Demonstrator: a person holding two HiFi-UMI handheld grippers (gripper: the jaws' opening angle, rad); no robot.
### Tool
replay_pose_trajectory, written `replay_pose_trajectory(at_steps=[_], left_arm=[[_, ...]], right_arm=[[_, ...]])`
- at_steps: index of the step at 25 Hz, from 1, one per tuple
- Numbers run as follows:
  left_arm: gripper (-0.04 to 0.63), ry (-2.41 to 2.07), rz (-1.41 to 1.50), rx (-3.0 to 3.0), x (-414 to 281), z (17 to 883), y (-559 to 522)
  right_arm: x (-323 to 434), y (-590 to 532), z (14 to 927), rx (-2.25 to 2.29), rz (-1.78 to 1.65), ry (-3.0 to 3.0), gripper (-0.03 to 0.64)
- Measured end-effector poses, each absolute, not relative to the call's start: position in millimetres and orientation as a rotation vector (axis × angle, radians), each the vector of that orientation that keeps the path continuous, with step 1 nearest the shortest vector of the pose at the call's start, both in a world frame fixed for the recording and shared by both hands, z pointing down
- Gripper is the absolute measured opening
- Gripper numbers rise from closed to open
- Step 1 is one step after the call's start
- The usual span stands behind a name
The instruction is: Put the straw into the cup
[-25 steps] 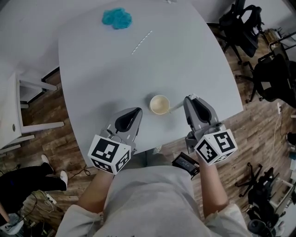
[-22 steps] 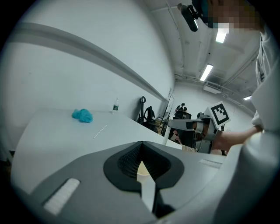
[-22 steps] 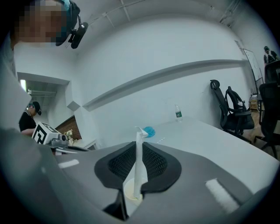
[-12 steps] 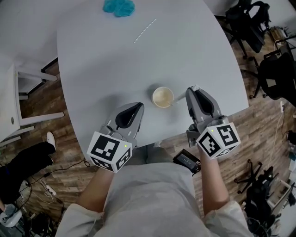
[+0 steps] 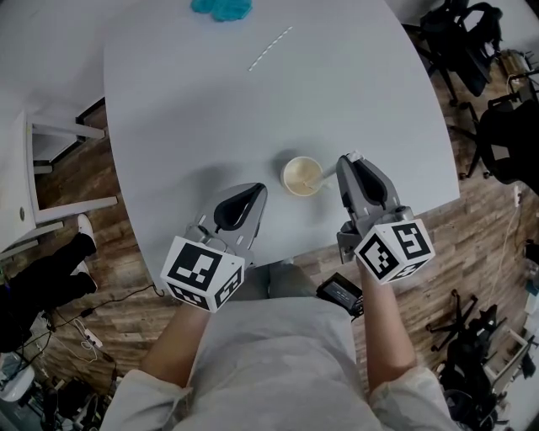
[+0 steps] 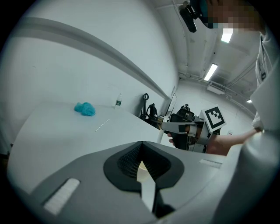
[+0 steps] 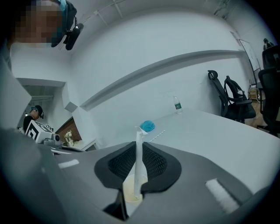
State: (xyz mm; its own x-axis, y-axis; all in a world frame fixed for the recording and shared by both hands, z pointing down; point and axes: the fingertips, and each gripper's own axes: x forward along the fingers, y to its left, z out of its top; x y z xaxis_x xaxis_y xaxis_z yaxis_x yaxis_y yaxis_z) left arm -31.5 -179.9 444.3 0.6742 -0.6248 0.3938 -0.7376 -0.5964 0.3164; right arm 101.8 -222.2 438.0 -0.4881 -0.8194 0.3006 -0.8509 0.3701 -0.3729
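- The straw (image 5: 323,175) lies just right of the head view's centre, slanting from the right gripper's tip down-left into the cup (image 5: 294,170). In the right gripper view the straw (image 7: 139,162) stands nearly upright between the jaws, its lower end inside the mouth of the cup (image 7: 130,193).
- The cup, cream inside, stands upright on the grey table (image 5: 210,109), near the table's lower edge.
- The right gripper (image 5: 346,161) is clamped on the straw, its jaws pressed against it from both sides. It sits just right of the cup and points up-frame; its marker cube lies toward the lower right, with the forearm running down to the bottom edge.
- The left gripper (image 5: 258,188) is just left of the cup, apart from it. In its own view the left gripper (image 6: 141,145) has its jaws together at the tips, with nothing gripped; the cream cup shows through the slit below them. Its forearm comes in from the lower left.
- A second straw (image 5: 271,49) lies flat on the table at upper centre, well apart from the cup.
- A blue crumpled thing (image 5: 222,7) lies on the table at the top edge.
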Motion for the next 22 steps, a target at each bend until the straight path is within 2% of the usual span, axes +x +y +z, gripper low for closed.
replay_pose_trajectory(at_steps=[22], left_arm=[[0.018, -1.047, 0.379, 2.392, -44.2, 464.4, -179.4]], right_arm=[[85.1, -231.9, 488.4, 1.522, 0.827, -2.517, 0.052]])
